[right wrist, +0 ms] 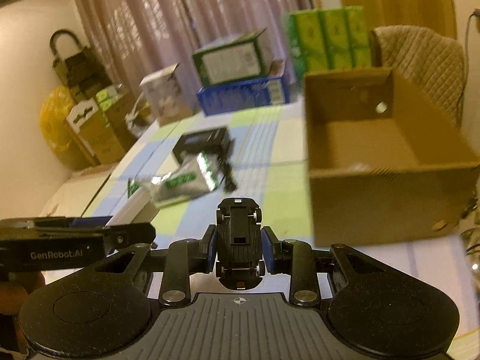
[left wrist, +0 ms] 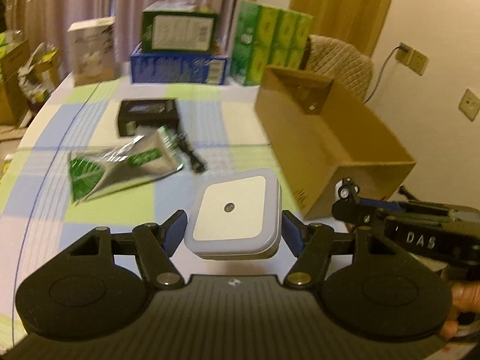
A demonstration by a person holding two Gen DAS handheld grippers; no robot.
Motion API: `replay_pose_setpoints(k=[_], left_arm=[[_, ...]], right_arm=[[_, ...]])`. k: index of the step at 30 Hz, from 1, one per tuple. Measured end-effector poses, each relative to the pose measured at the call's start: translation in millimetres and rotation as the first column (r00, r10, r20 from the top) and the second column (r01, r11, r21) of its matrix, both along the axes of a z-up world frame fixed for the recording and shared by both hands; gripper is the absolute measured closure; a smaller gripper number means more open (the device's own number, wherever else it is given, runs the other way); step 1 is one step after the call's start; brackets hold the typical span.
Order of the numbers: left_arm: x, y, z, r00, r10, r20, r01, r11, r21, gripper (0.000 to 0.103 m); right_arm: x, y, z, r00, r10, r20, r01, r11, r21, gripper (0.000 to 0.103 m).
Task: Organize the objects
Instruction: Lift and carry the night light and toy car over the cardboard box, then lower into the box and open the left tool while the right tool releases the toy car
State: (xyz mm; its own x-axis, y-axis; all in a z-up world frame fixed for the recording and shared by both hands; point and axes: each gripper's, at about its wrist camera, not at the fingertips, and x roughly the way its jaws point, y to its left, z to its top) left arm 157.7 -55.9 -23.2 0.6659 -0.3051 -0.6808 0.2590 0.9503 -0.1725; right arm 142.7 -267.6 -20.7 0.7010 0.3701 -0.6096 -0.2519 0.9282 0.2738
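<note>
The cardboard box (right wrist: 390, 162) sat open on the checked table (left wrist: 126, 204), looking like the drop spot. Left gripper (left wrist: 232, 231) had its jaws clamped on a white square gadget (left wrist: 234, 213), held up off the table. Right gripper (right wrist: 239, 249) was squeezed on a toy car (right wrist: 239, 240), belly up, just short of the box.
</note>
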Motion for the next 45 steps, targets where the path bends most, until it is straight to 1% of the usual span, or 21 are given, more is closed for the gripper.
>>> replay_pose_setpoints(k=[6, 9, 14, 20, 24, 31, 36, 37, 38, 39, 45], left_arm=[[21, -48, 25, 0.995, -0.087, 0.042, 0.088, 0.996, -0.011, 0.04], [34, -76, 35, 0.99, -0.131, 0.06, 0.132, 0.991, -0.013, 0.04], [59, -115, 45, 0.981, -0.179, 0.069, 0.181, 0.983, -0.019, 0.04], [86, -152, 45, 0.974, -0.22, 0.062, 0.219, 0.976, 0.013, 0.04], [100, -163, 41, 0.974, -0.222, 0.051, 0.221, 0.975, 0.024, 0.04], [113, -177, 37, 0.971, -0.234, 0.046, 0.231, 0.972, 0.05, 0.04], [122, -186, 32, 0.968, -0.247, 0.048, 0.244, 0.968, 0.049, 0.039], [123, -187, 30, 0.967, -0.251, 0.047, 0.249, 0.968, 0.045, 0.038], [125, -188, 29, 0.968, -0.248, 0.041, 0.246, 0.968, 0.046, 0.029], [127, -189, 28, 0.97, -0.239, 0.038, 0.237, 0.97, 0.053, 0.027], [124, -184, 37, 0.969, -0.237, 0.065, 0.234, 0.97, 0.062, 0.027]], right_arm=[[18, -46, 31, 0.996, -0.069, 0.063, 0.072, 0.996, -0.047, 0.076], [30, -69, 41, 0.992, -0.101, 0.074, 0.105, 0.993, -0.058, 0.075], [54, -100, 49, 0.988, -0.131, 0.082, 0.138, 0.987, -0.084, 0.076], [79, -127, 47, 0.986, -0.16, 0.054, 0.164, 0.983, -0.088, 0.075], [91, -135, 40, 0.986, -0.164, 0.041, 0.168, 0.98, -0.103, 0.075], [103, -148, 32, 0.984, -0.175, 0.022, 0.177, 0.98, -0.095, 0.075], [106, -156, 30, 0.981, -0.191, 0.019, 0.191, 0.977, -0.089, 0.075], [105, -157, 29, 0.981, -0.193, 0.018, 0.194, 0.977, -0.092, 0.075], [105, -158, 28, 0.981, -0.195, 0.017, 0.196, 0.976, -0.092, 0.075], [104, -159, 28, 0.98, -0.198, 0.015, 0.199, 0.976, -0.091, 0.075], [99, -162, 30, 0.979, -0.202, 0.018, 0.203, 0.975, -0.087, 0.075]])
